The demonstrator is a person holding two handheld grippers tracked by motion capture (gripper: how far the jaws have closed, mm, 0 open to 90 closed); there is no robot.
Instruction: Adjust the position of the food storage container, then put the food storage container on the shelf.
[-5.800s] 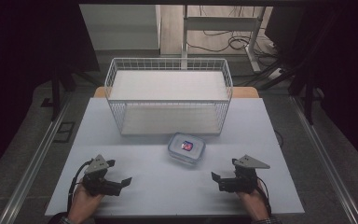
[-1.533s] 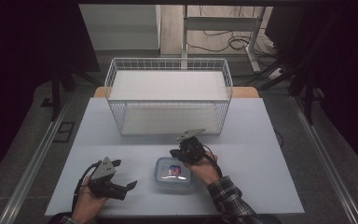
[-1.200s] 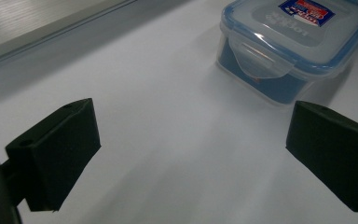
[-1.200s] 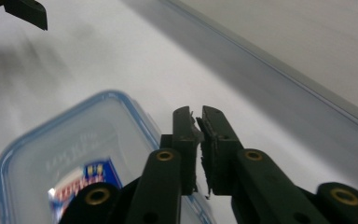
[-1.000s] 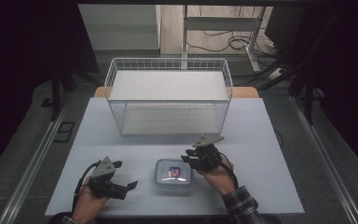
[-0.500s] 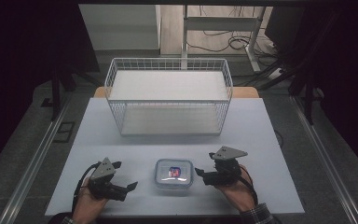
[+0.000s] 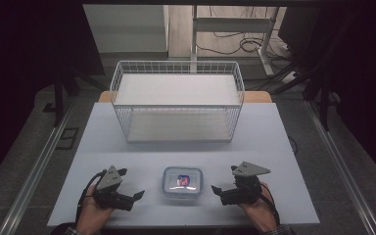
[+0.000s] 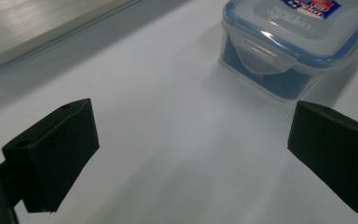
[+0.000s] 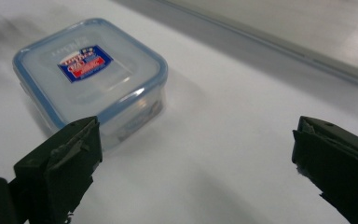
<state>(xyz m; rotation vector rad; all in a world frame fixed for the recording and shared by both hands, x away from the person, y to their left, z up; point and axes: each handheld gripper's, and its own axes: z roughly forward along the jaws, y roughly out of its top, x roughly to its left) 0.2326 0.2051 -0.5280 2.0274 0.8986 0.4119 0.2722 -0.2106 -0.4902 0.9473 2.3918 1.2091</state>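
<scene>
On the white table (image 7: 127,142), seen from the high view, a small clear box (image 7: 182,182) with a blue-rimmed lid sits near the front edge, well in front of a wire basket (image 7: 177,105). Left of the box, apart from it, the left gripper (image 7: 136,197) rests in a hand, its jaws pointing toward the box. Right of the box, also apart from it, the right gripper (image 7: 216,192) lies in the other hand, facing the box; its jaws have just been opening, with nothing between them.

From the left gripper view, the two black jaws of the left gripper (image 8: 191,154) stand wide apart over bare table (image 8: 168,140), and the box (image 8: 293,51) lies ahead of them toward the upper right, its lid latch facing the camera.

From the right gripper view, the jaws of the right gripper (image 9: 196,163) are spread wide. The box (image 9: 91,77), with its red and blue label, sits just beyond the left-hand jaw, not touching it.
</scene>
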